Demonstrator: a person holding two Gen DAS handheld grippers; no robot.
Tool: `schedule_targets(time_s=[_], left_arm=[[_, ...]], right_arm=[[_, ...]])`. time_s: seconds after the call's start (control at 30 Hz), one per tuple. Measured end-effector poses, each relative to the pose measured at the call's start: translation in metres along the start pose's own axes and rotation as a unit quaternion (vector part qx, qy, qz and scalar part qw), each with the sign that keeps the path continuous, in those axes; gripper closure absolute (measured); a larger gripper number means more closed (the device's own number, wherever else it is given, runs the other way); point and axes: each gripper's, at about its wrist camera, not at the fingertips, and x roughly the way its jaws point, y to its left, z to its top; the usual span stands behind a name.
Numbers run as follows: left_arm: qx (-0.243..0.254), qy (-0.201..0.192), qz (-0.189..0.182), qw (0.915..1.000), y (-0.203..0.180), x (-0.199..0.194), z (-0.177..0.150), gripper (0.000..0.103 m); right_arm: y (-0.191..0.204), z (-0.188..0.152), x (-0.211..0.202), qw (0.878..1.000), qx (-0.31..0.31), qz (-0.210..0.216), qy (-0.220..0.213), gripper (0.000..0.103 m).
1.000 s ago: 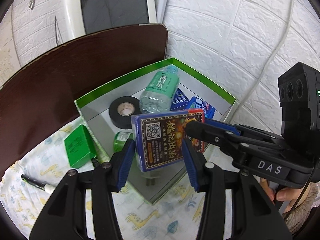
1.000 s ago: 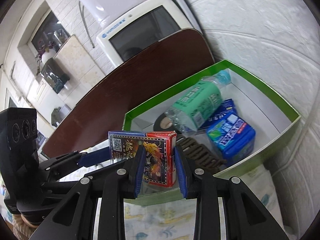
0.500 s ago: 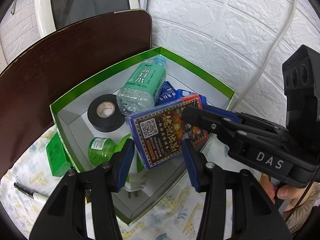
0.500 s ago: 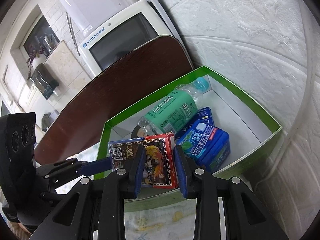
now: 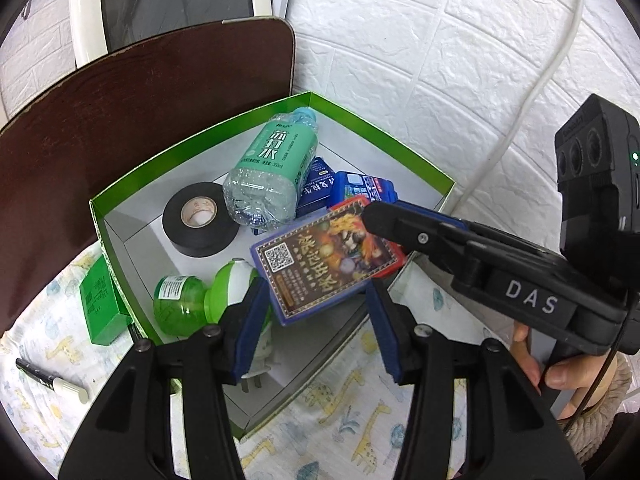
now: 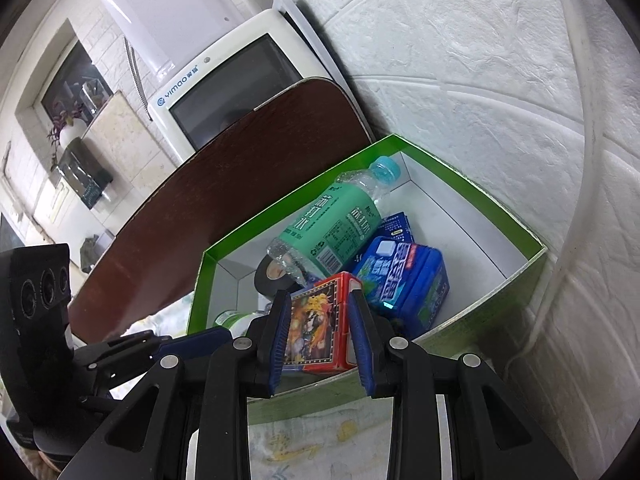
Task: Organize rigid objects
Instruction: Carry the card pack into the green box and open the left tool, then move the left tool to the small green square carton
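A blue and red card box (image 5: 324, 264) hangs tilted just inside the near right corner of the green-rimmed box (image 5: 200, 140). My right gripper (image 6: 318, 320) is shut on the card box (image 6: 316, 328); its black finger (image 5: 400, 220) crosses the card box's top. My left gripper (image 5: 316, 292) straddles the card box's lower end. Its jaws are opening, with the card box between them and a small gap at the right pad. Inside the box lie a green-label water bottle (image 5: 272, 168), a black tape roll (image 5: 198, 218), blue packs (image 5: 364, 188) and a green repellent bottle (image 5: 180, 308).
A small green carton (image 5: 98, 304) and a black marker (image 5: 52, 380) lie on the giraffe-print cloth left of the box. A dark brown board (image 5: 120, 112) leans behind it, in front of a white appliance (image 5: 172, 0). A white cable (image 5: 532, 92) runs down the brick wall.
Both grippers moved forward over the green-rimmed box with the card box, which now sits lower and more tilted inside it. The left pads stand slightly wider around it.
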Motion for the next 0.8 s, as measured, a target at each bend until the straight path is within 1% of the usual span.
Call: schedule_targets(time_s=[0.1, 0.23, 0.4, 0.5, 0.63, 0.8], left_arm=[[0.006, -0.004, 0.003, 1.0000, -0.003, -0.006, -0.002, 0.054], [-0.001, -0.008, 0.010, 0.9999, 0.001, -0.013, -0.007, 0.054], [-0.031, -0.026, 0.028, 0.9988, 0.024, -0.035, -0.015, 0.054], [-0.053, -0.038, 0.049, 0.9966, 0.045, -0.049, -0.021, 0.053], [-0.092, -0.046, 0.081, 0.9914, 0.079, -0.065, -0.033, 0.053], [-0.168, -0.041, 0.117, 0.9781, 0.128, -0.078, -0.057, 0.053]], right_arm=[[0.005, -0.002, -0.001, 1.000, -0.003, 0.002, 0.001, 0.071], [0.011, -0.004, -0.003, 1.000, -0.006, 0.003, 0.002, 0.071], [0.023, -0.004, -0.009, 1.000, -0.019, 0.004, -0.002, 0.071], [0.031, -0.004, -0.011, 1.000, -0.026, 0.006, -0.003, 0.071], [0.045, -0.005, -0.008, 0.999, -0.035, 0.013, 0.001, 0.071], [0.073, -0.005, 0.001, 0.998, -0.059, 0.028, 0.011, 0.071]])
